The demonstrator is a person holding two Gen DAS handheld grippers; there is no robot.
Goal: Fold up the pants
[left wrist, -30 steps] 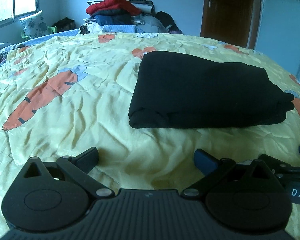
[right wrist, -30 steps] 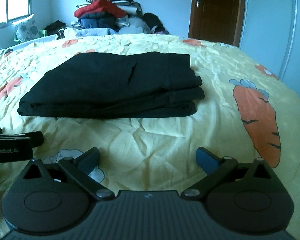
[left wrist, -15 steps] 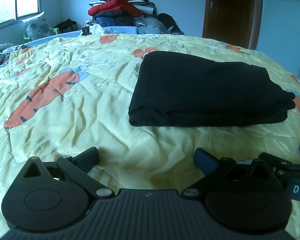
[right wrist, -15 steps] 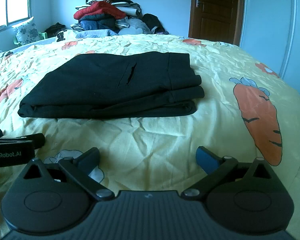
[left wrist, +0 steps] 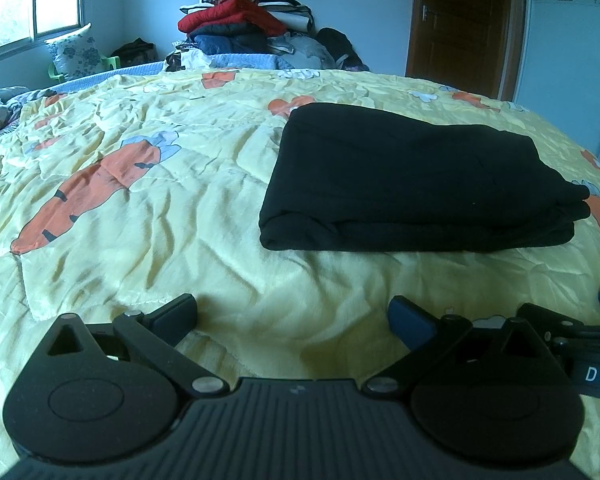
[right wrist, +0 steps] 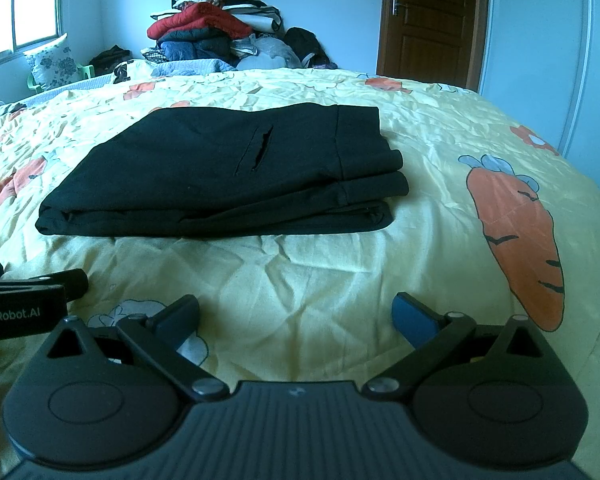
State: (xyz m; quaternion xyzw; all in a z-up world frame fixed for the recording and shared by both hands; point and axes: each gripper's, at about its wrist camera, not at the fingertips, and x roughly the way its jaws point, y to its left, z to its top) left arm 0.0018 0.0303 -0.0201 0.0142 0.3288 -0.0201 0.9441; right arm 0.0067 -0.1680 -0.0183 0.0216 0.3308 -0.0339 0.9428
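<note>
Black pants lie folded into a flat stack on the yellow carrot-print bedspread. In the right wrist view the same pants show a pocket slit on top and layered edges at the right. My left gripper is open, low over the bedspread, short of the stack's near edge, with nothing between its fingers. My right gripper is open too, equally short of the stack and empty. Each gripper shows at the edge of the other's view.
A tall pile of clothes stands beyond the bed's far end. A wooden door is at the back right and a window at the left. A floral pillow leans under the window.
Both grippers have risen and tipped slightly, so the room's far wall shows more. The pants have not moved. Both grippers stayed open.
</note>
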